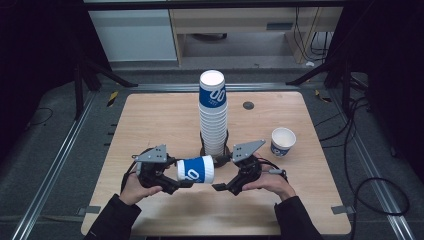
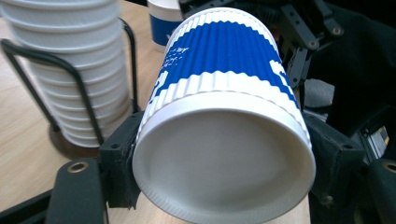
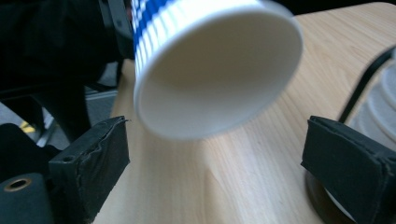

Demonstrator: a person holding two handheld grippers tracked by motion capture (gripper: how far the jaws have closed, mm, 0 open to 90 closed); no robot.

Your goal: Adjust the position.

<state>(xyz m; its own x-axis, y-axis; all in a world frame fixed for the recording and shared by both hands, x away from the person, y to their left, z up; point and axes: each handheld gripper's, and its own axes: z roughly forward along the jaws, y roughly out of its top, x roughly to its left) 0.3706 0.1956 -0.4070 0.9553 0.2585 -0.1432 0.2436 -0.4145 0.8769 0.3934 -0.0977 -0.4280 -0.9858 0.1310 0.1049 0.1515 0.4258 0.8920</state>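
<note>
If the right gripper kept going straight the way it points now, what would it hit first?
Most likely the open mouth of the blue-and-white cup, held sideways by the left gripper. The right gripper has its jaws spread wide in front of the rim; the gap between them is hard to judge.

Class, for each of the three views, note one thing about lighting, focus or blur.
High view: the table is lit, its surroundings dark. Left gripper view: the held cup is sharp, the stack behind slightly soft. Right gripper view: the cup's open mouth is blurred and it casts a soft shadow on the wood.
</note>
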